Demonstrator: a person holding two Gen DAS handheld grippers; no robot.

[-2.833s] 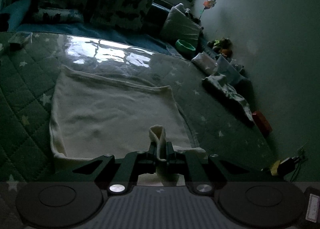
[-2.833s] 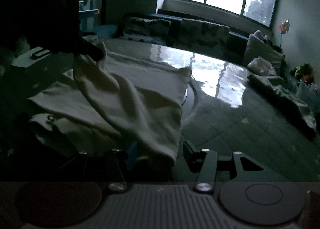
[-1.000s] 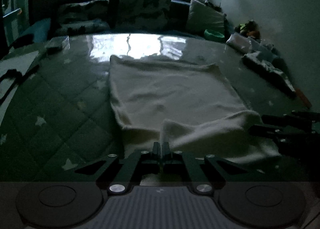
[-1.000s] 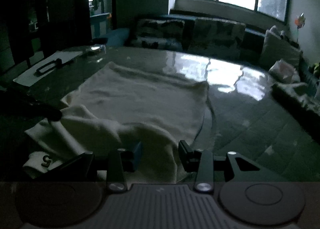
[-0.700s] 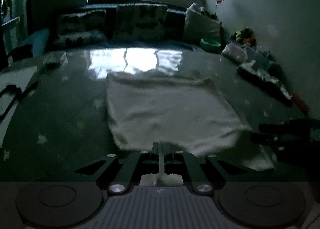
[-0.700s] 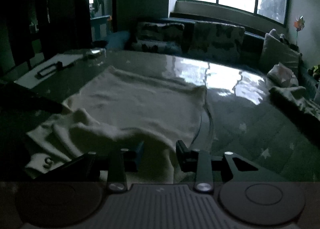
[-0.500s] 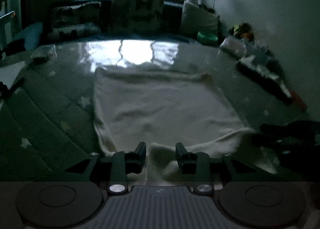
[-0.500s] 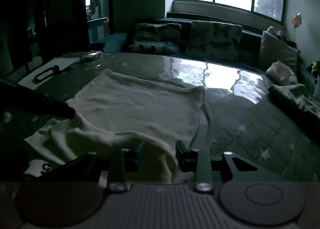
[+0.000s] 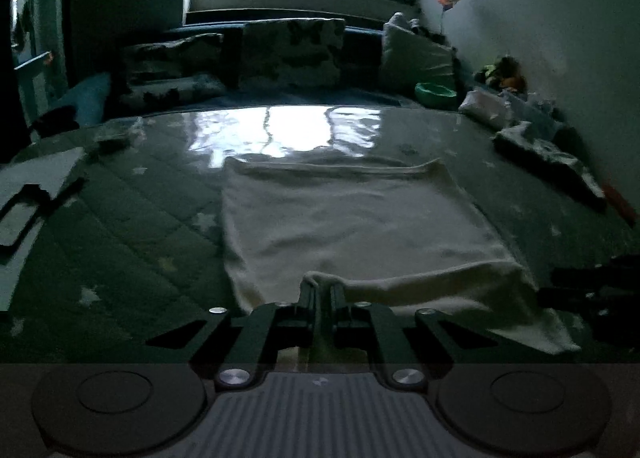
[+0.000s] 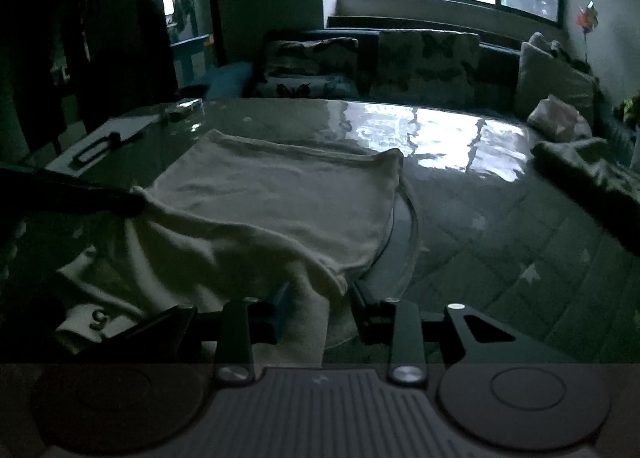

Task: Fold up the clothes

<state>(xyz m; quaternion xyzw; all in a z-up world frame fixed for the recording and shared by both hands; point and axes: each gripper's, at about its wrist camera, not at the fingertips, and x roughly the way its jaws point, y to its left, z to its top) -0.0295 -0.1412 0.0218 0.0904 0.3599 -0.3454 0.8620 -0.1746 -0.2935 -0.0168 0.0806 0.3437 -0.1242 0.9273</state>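
Note:
A cream garment [image 9: 352, 217] lies spread flat on the quilted green table [image 9: 132, 225]. Its near edge is lifted into a fold. My left gripper [image 9: 322, 292] is shut on that near edge, with a small bunch of cloth standing between the fingers. In the right wrist view the garment [image 10: 280, 193] drapes down between the spread fingers of my right gripper [image 10: 320, 298], which is open. The left gripper [image 10: 80, 193] shows there as a dark bar pinching the cloth's left corner. A white tag marked 5 [image 10: 96, 320] hangs at the lower left.
Another crumpled garment [image 9: 548, 153] lies at the table's right side beside a red object [image 9: 620, 205]. Paper and a black tool [image 9: 24, 201] sit on the left. Cushions [image 9: 292, 53] and a green bowl [image 9: 435, 89] line the far side under the window.
My left gripper stood open half a second ago and has now shut on the garment's near edge. The right gripper stays open with cloth draped through it.

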